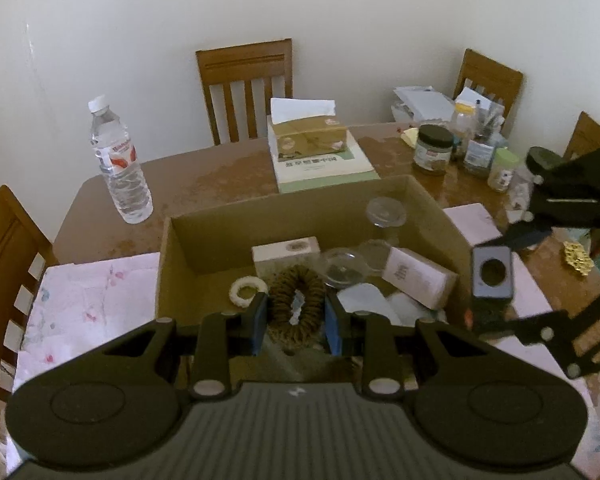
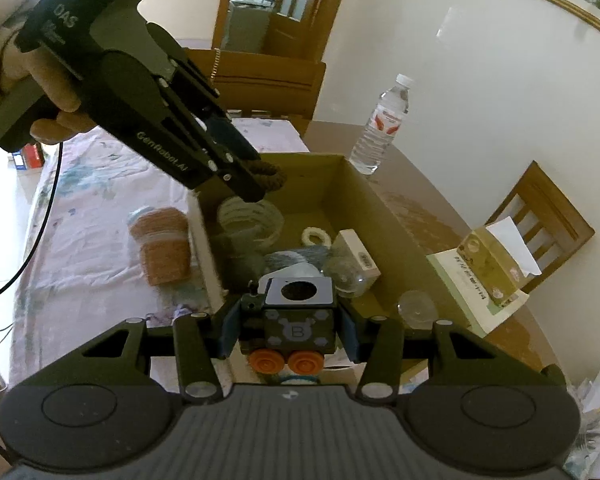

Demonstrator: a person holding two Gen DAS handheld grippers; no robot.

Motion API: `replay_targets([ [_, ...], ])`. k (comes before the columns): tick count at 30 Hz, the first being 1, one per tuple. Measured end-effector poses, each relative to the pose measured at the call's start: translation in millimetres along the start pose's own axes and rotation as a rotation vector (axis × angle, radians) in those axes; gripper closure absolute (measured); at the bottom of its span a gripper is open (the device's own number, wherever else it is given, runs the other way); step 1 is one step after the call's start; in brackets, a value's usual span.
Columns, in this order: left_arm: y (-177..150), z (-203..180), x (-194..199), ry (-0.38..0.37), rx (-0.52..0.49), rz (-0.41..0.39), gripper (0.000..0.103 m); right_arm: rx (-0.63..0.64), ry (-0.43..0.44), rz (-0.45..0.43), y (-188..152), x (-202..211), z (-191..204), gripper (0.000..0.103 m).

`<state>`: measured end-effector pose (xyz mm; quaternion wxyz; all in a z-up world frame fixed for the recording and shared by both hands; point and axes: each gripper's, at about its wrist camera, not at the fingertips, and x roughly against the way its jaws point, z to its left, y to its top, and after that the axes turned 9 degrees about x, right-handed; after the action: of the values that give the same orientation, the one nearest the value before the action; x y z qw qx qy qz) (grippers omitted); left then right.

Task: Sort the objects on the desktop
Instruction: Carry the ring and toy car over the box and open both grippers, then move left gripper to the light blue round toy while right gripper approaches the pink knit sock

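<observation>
My left gripper (image 1: 296,322) is shut on a brown braided ring (image 1: 296,304) and holds it above the near edge of the open cardboard box (image 1: 284,204); the ring also shows in the right wrist view (image 2: 270,174). My right gripper (image 2: 288,334) is shut on a dark toy block car with orange wheels (image 2: 298,320) over the box's right side; the car also shows in the left wrist view (image 1: 492,274). Inside the box lie a white ring (image 1: 247,290), small white boxes (image 1: 286,254), and clear lids (image 1: 385,210).
A water bottle (image 1: 118,162) stands left of the box. A tissue box on a book (image 1: 308,136) sits behind it. Jars and papers (image 1: 432,148) crowd the back right. A knitted orange cup (image 2: 164,246) lies on the floral cloth (image 2: 92,216). Chairs surround the table.
</observation>
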<state>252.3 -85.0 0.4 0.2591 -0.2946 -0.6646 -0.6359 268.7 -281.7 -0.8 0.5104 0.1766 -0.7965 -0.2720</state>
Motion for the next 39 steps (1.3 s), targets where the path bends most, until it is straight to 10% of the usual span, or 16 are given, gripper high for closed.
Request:
replay_targets([
  [9,18.3,11.7,-29.8,0.018,0.007,0.023,0.073,-0.04,-0.026,0.015,-0.9,-4.3,-2.0,0.035],
  [18,21.9,12.5,-37.3,0.027,0.007,0.01,0.022,-0.077,-0.037,0.031,-10.2,1.0,-3.6,0.033],
  [39,-25.8,12.6,5.0,0.077,-0.006,0.058,0.014,-0.102,0.023,-0.024,-10.9,5.6,29.3,0.02],
])
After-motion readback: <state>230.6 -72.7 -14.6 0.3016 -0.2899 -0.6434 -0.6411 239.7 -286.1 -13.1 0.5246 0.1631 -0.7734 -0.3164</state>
